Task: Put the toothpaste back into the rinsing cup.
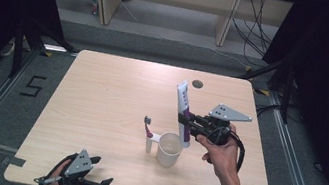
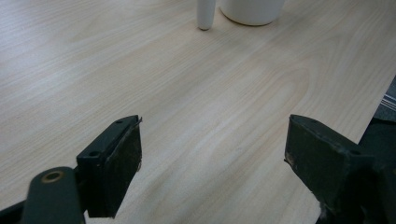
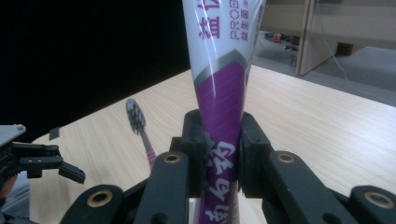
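On the light wooden counter, near its middle: a white cup, upright, mouth open. Interior pale; contents, if any, impossible to tell from the high view. Just left of the cup, a toothbrush standing near upright, white handle base on the wood, pink neck, dark bristled head at the top.

Above the cup's right rim: a white-and-purple toothpaste tube, held steeply upright and slightly tilted, lower end close over the rim, whether touching it unclear. Clamped at its purple lower section by the right hand-held gripper, jaws closed tight on both sides of the tube, plain in the right gripper view, where the tube rises between the black jaws and the toothbrush head stands behind.

At the counter's near left edge: the left hand-held gripper, jaws spread wide, nothing between them, bare wood below in the left gripper view, with the cup's base far ahead.
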Action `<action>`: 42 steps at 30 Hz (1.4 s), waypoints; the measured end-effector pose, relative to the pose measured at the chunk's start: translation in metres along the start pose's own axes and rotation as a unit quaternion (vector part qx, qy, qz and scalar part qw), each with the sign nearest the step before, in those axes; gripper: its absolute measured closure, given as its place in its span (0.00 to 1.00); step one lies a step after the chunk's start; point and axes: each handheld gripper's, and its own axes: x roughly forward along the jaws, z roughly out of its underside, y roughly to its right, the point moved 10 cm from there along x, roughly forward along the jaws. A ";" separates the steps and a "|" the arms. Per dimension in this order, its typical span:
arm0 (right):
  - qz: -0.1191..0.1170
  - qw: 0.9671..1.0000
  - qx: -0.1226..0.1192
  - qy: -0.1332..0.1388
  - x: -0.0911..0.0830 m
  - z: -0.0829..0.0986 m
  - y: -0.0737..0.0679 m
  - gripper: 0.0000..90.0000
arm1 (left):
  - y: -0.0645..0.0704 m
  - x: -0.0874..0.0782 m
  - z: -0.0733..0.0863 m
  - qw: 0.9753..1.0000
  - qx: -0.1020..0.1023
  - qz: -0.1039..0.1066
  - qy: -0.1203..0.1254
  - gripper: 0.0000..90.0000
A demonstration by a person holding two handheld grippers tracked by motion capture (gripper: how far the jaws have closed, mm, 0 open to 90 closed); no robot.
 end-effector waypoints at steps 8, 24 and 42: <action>-0.007 1.000 -0.001 0.001 0.015 0.006 -0.007 0.85 | -0.001 -0.002 -0.001 1.000 0.003 -0.003 0.001 0.20; -0.017 1.000 0.014 -0.010 0.031 0.033 -0.011 0.85 | -0.001 -0.002 -0.001 1.000 0.005 -0.002 0.003 0.20; -0.010 0.999 -0.005 -0.038 0.036 0.060 -0.007 0.85 | -0.001 -0.003 0.001 1.000 0.005 -0.003 0.000 0.20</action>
